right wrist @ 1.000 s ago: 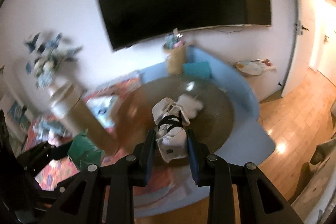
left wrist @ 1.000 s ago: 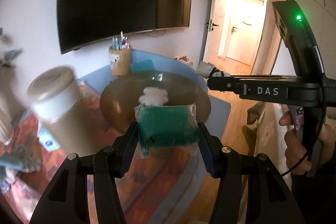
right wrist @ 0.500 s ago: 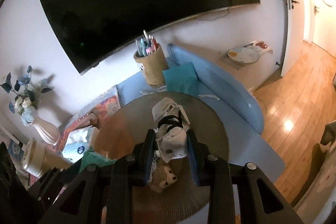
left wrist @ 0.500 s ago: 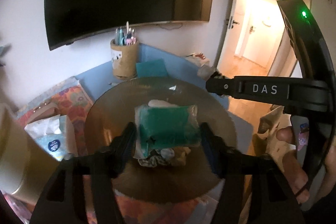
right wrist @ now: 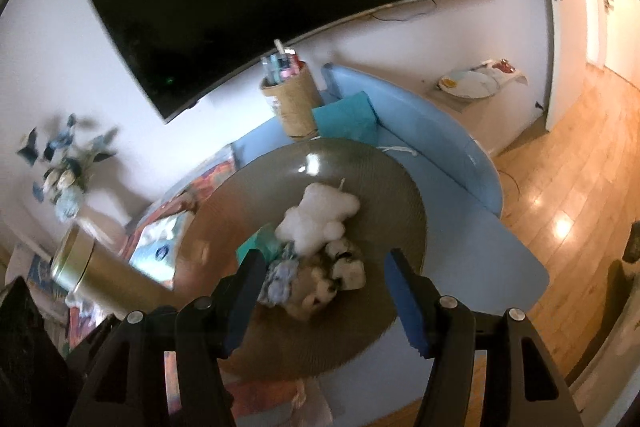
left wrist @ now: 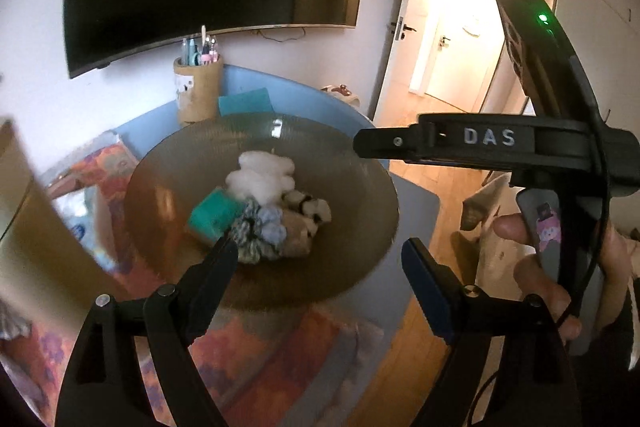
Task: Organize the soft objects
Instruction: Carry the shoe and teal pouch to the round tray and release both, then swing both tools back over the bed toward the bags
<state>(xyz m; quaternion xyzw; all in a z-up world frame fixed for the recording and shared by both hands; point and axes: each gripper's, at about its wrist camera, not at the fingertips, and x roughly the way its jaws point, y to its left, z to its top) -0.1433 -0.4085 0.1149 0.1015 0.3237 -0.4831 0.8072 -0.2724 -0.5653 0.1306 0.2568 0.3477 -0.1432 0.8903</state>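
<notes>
A round brown woven tray holds a pile of soft things: a white cotton wad, a teal sponge pack, a blue-grey scrunchie, a beige plush and rolled white socks. My left gripper is open and empty just above the tray's near side. My right gripper is open and empty above the pile; its body shows in the left wrist view.
A pen holder and a teal cloth lie behind the tray on the blue table. A gold canister, a tissue pack and a flower vase stand at the left. A TV hangs above.
Both grippers have opened and pulled back. The teal sponge pack and the rolled socks now lie on the pile in the tray.
</notes>
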